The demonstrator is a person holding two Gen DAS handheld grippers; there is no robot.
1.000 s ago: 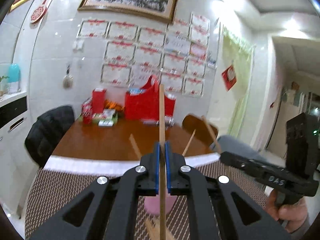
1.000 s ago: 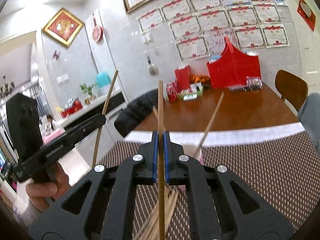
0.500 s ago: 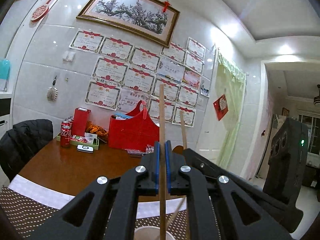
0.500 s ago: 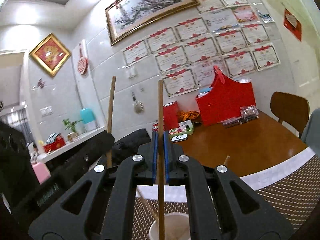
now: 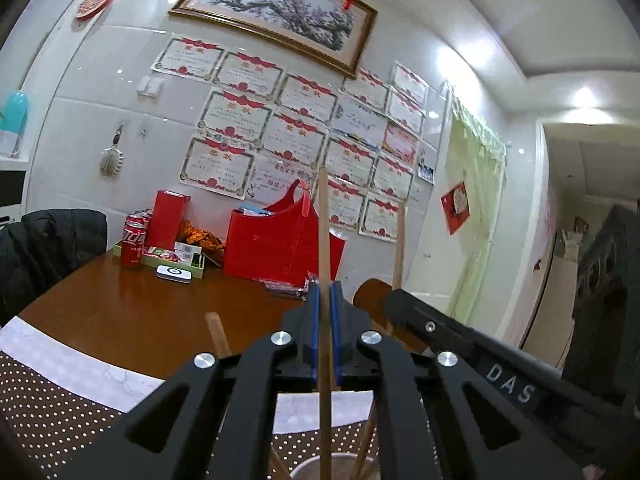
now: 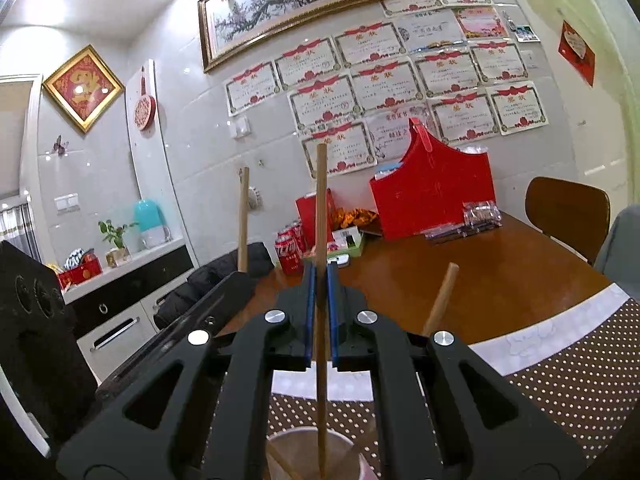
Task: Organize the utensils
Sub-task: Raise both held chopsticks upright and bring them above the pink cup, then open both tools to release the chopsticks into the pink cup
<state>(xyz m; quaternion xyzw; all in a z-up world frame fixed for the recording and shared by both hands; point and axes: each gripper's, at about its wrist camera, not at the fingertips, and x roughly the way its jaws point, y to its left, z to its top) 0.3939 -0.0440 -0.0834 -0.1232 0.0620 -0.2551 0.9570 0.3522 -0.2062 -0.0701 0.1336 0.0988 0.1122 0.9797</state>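
Two chopsticks upright — clamped in grippers.

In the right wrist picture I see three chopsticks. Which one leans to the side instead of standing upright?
The short chopstick right of the right gripper leans; the clamped chopstick and the left chopstick stand upright.

Two plain wooden chopsticks stand upright over a pale pink cup. One chopstick has its lower end at the cup's rim; the other chopstick dips inside it. A third stick leans out of the cup, tilted rightward.
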